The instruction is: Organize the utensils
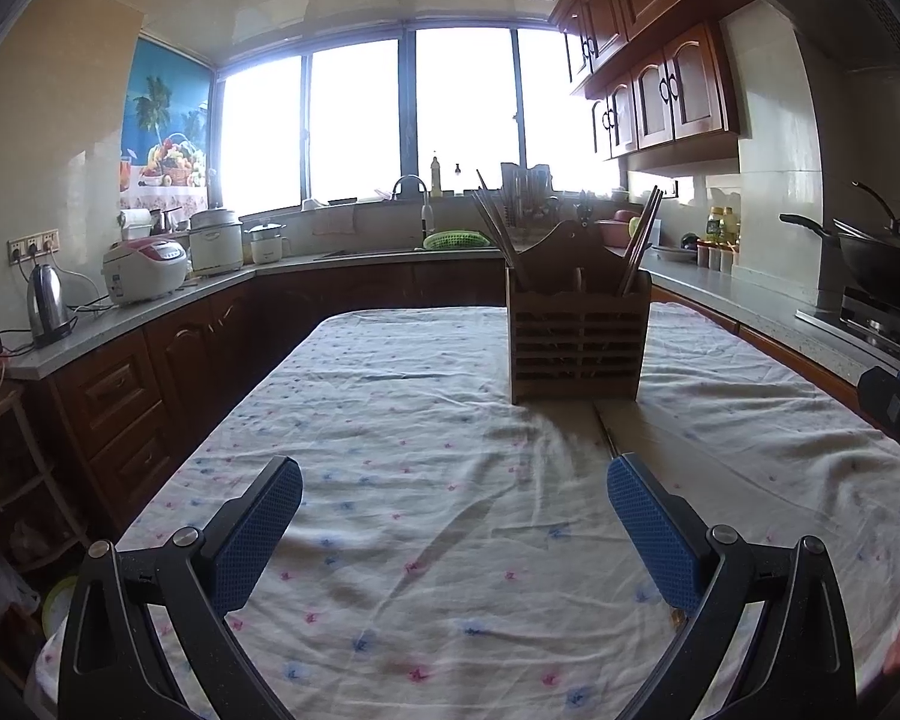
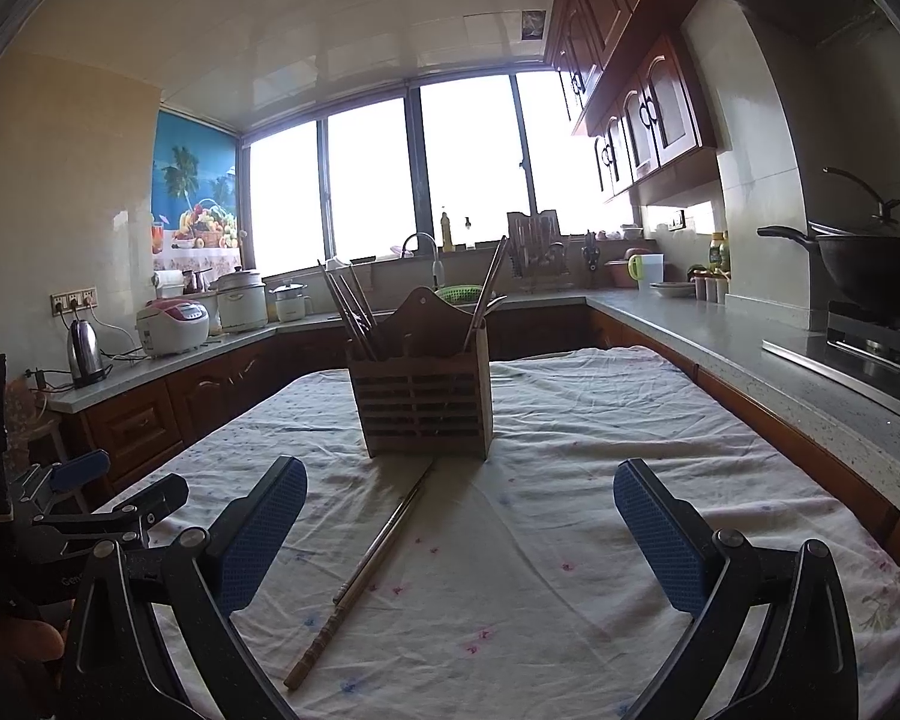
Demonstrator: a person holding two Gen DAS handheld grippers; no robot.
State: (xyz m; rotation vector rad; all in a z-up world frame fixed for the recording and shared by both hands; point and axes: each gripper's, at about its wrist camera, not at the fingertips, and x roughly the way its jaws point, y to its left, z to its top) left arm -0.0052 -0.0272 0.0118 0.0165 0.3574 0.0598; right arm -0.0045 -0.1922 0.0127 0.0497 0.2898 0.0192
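A slatted wooden utensil holder [image 1: 577,336] stands on the cloth-covered table, with several chopsticks [image 1: 498,234] sticking out of it; it also shows in the right wrist view [image 2: 425,393]. A pair of chopsticks [image 2: 371,564] lies flat on the cloth in front of the holder, between my right gripper's fingers; in the left wrist view only a thin tip of the chopsticks [image 1: 611,441] shows beside the right pad. My left gripper [image 1: 455,531] is open and empty above the cloth. My right gripper [image 2: 461,531] is open and empty above the lying chopsticks.
The table's floral cloth [image 1: 426,432] is wrinkled. Counters run along the left, back and right, with a kettle [image 1: 48,306], rice cookers [image 1: 144,267], a sink tap [image 1: 411,192] and a wok on the stove [image 1: 876,258]. My left gripper's body [image 2: 72,510] shows at the right view's left edge.
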